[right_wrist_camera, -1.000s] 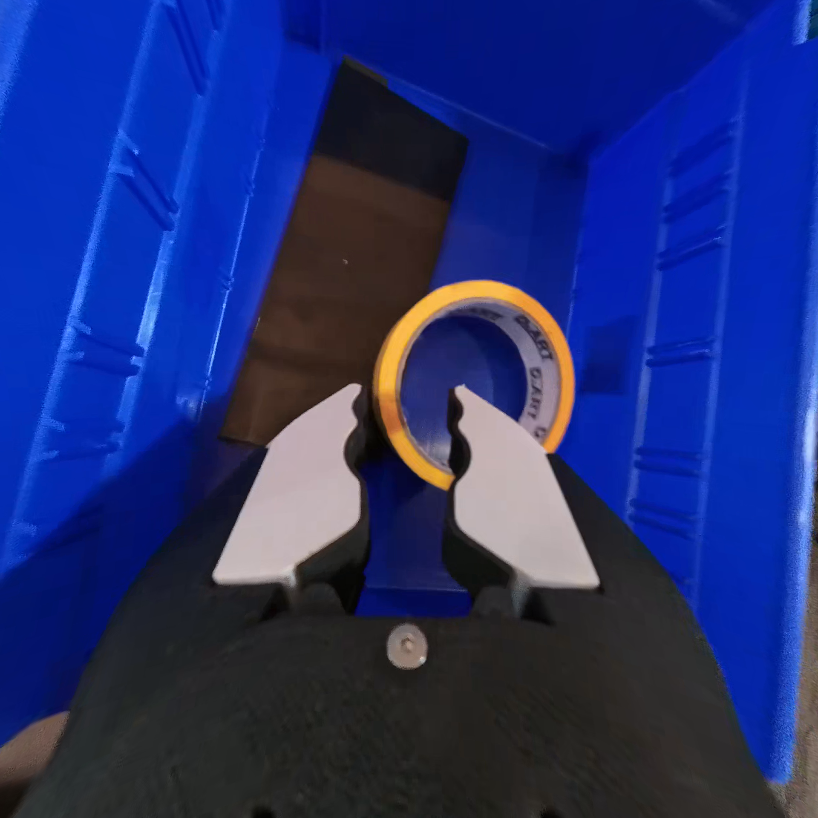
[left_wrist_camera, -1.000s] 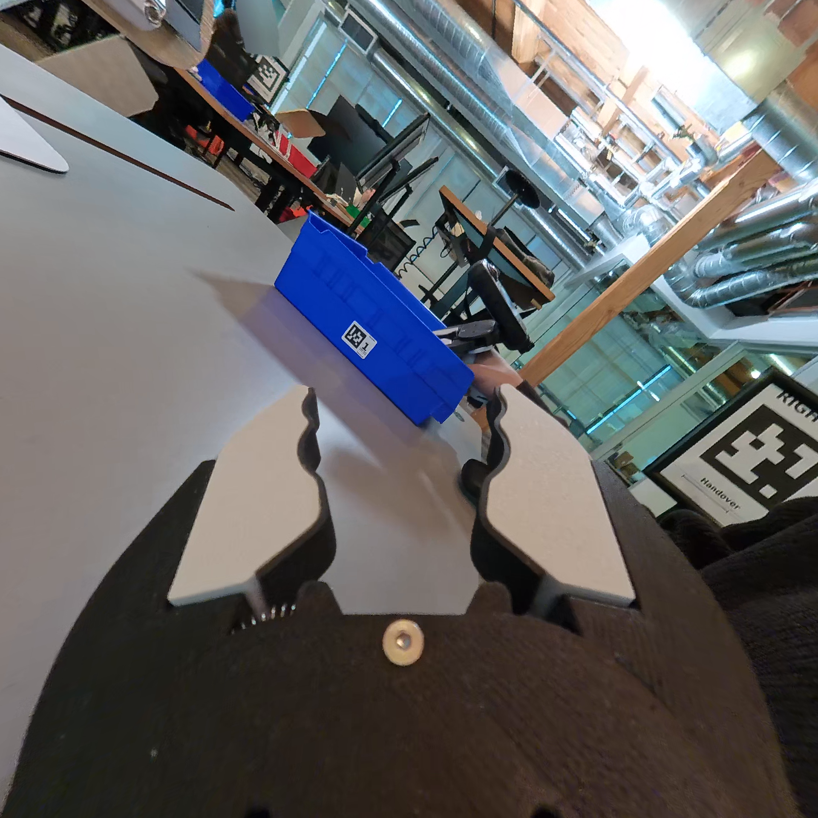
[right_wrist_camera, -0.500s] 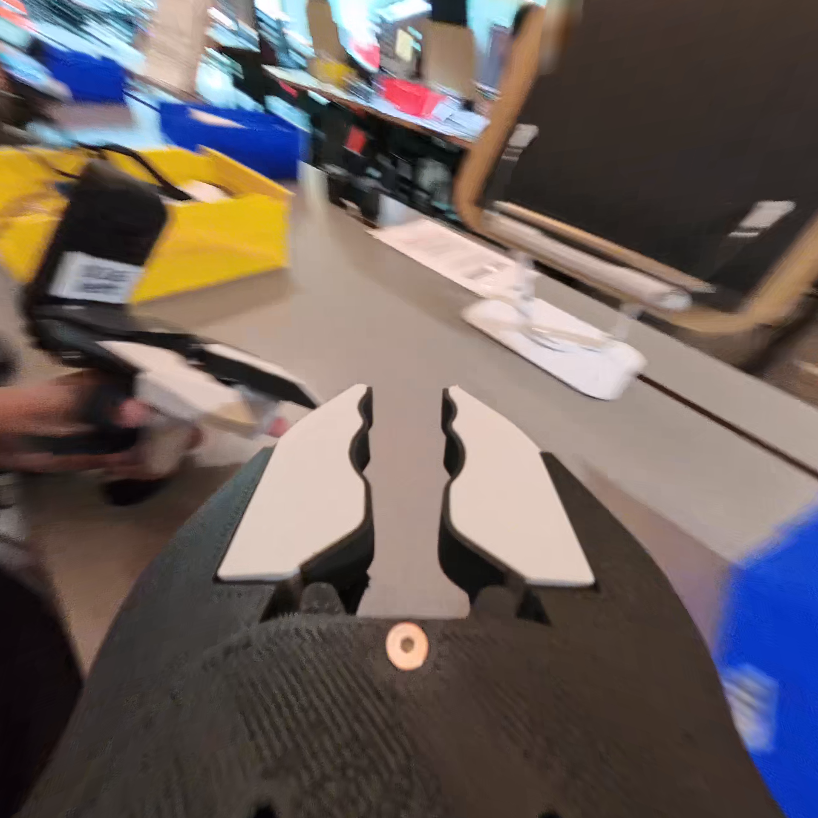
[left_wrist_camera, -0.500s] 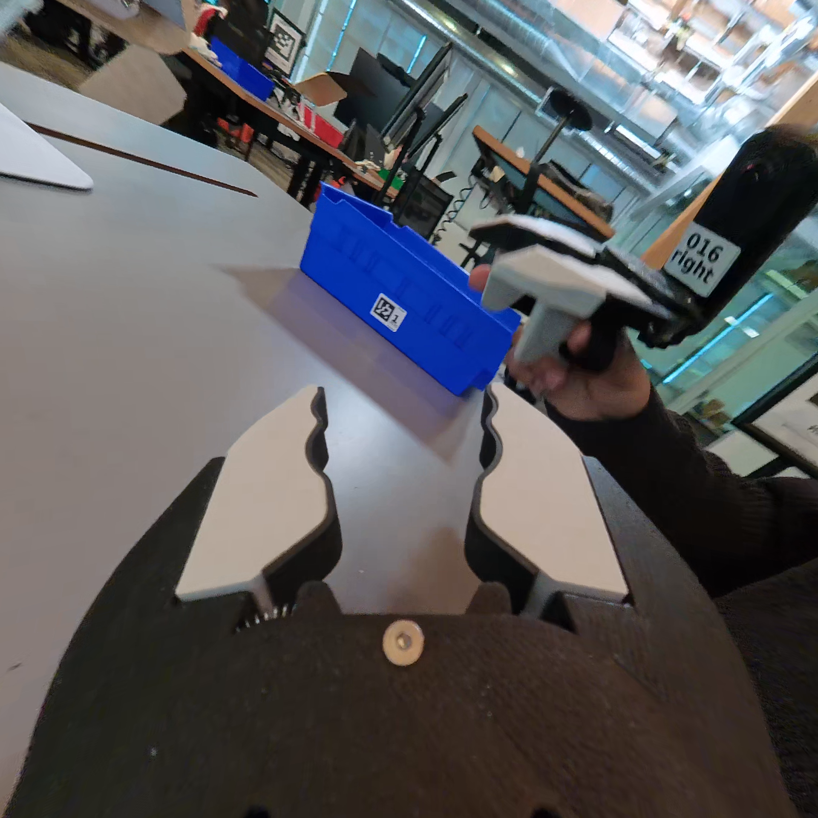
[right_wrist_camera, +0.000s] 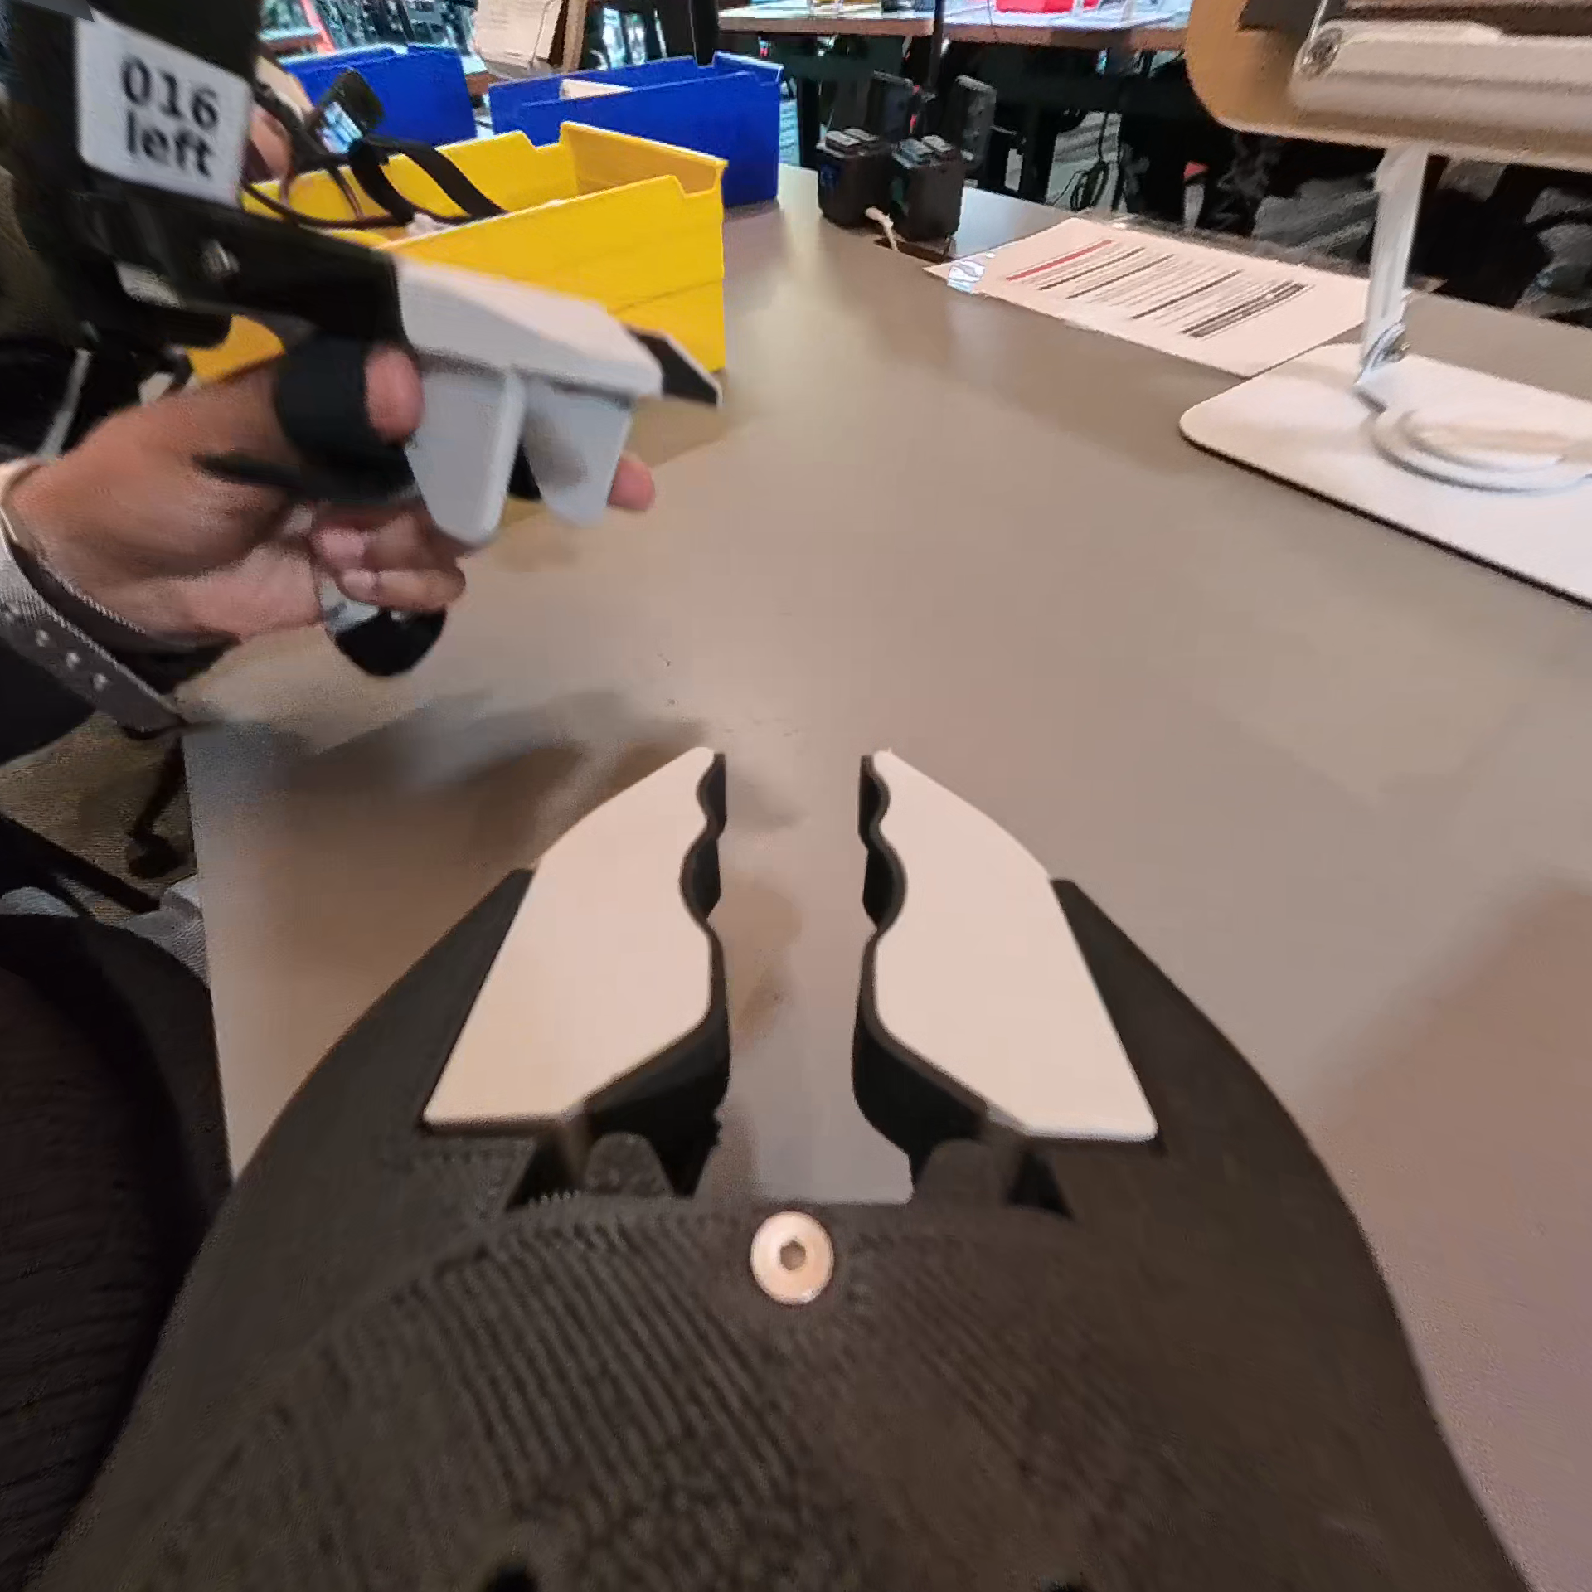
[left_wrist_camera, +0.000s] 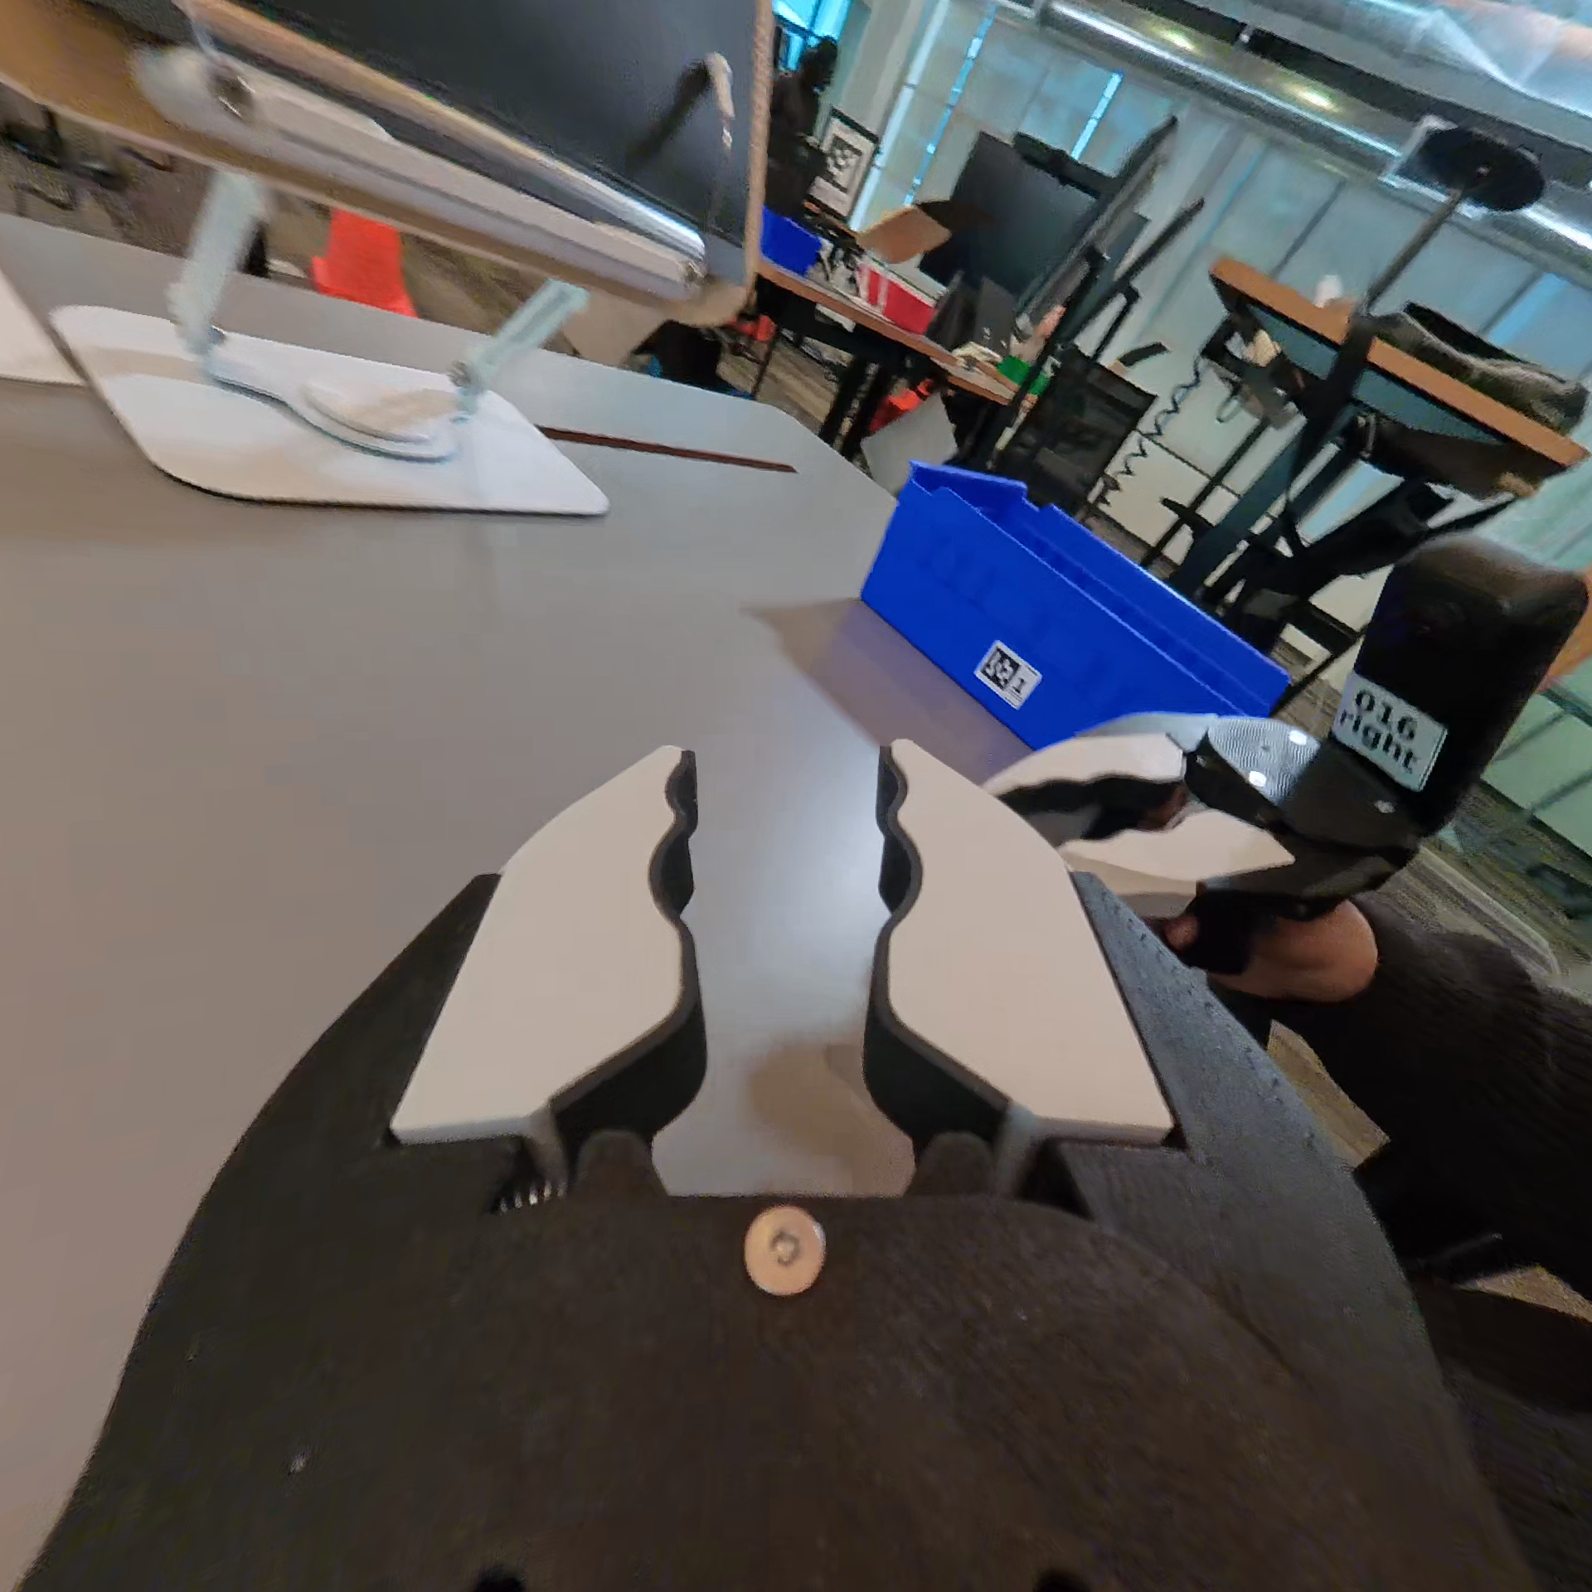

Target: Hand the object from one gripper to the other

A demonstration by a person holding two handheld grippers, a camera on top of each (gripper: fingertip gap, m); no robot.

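My left gripper (left_wrist_camera: 784,758) is open and empty, low over the grey table (left_wrist_camera: 345,732). My right gripper (right_wrist_camera: 792,758) is also open and empty, with a narrower gap between its fingers. In the left wrist view the right gripper (left_wrist_camera: 1064,814) shows at the right, hand-held, with nothing between its fingers. In the right wrist view the left gripper (right_wrist_camera: 689,383) shows at the upper left, held by a hand. The blue bin (left_wrist_camera: 1060,620) stands on the table beyond the left gripper. Its inside is hidden. No tape roll shows in either view.
A white monitor stand base (left_wrist_camera: 327,431) sits at the table's back and also shows in the right wrist view (right_wrist_camera: 1378,465). A yellow bin (right_wrist_camera: 603,224) stands behind the left gripper. A printed sheet (right_wrist_camera: 1163,289) lies near the far edge. More desks and blue bins stand beyond. My hands' fingertips stand some 11 cm from each other. From either gripper's tips it is about 35 cm to the white monitor stand base (left_wrist_camera: 327,431).
My right gripper has come out of the blue bin without the yellow tape roll and now faces over the table. The left gripper has turned left; the right one has dropped beside it.
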